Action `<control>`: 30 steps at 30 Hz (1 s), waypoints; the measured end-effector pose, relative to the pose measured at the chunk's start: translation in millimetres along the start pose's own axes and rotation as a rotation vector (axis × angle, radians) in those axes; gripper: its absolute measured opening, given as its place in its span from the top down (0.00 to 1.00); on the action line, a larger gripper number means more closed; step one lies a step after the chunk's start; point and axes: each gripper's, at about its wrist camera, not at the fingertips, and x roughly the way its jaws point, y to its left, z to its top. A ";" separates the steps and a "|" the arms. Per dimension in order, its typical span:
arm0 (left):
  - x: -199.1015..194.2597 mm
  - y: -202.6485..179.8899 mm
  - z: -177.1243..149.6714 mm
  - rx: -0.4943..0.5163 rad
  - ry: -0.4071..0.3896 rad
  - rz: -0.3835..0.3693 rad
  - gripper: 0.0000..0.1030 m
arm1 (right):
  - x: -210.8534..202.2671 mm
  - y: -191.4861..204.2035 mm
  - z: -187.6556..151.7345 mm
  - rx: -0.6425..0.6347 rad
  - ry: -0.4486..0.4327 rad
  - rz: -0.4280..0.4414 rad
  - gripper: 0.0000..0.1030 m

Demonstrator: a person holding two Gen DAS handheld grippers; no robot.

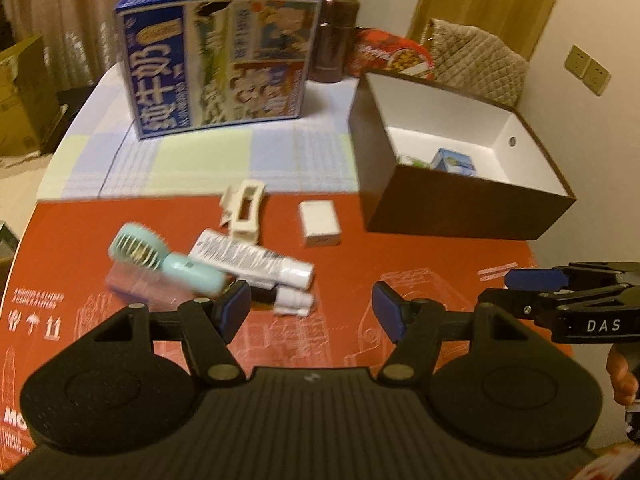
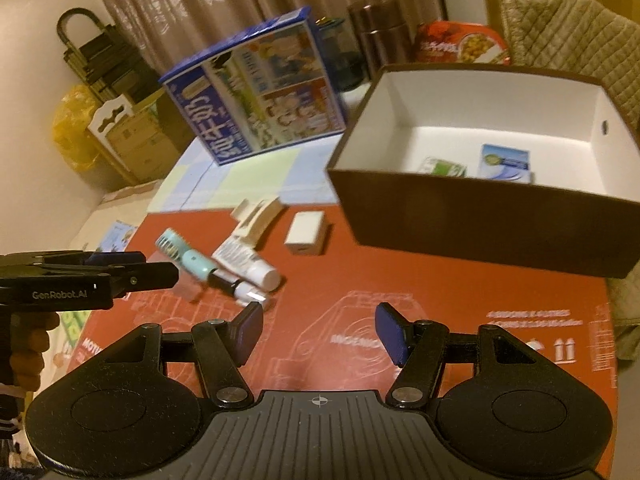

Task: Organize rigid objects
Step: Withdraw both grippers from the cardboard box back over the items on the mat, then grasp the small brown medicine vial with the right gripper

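Left gripper (image 1: 310, 312) and right gripper (image 2: 318, 330) both gape, nothing held, above red mat (image 1: 400, 264). Fan (image 1: 168, 262), tubes (image 1: 250, 258), clip (image 1: 244, 210), charger (image 1: 319, 223) left of box (image 1: 460, 208).

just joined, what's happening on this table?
A person holds a two-finger gripper in each hand over a red mat. Both the left gripper and the right gripper are open and empty. Loose items wait on the mat: a mint handheld fan, white tubes, a cream clip and a white charger block. The brown box on the right already holds two small cartons. Nothing is being gripped yet.
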 end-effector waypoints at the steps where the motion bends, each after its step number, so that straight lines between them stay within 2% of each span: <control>1: -0.5 4.5 -3.5 -0.010 0.005 0.010 0.38 | 3.0 3.9 -1.6 -0.006 0.008 0.004 0.42; 15: -6.0 50.6 -38.3 -0.094 0.028 0.110 0.38 | 47.4 39.1 -14.5 -0.066 0.086 0.065 0.43; 30: 11.4 76.6 -47.8 -0.113 0.046 0.169 0.38 | 90.3 61.9 -14.1 -0.126 0.130 0.101 0.43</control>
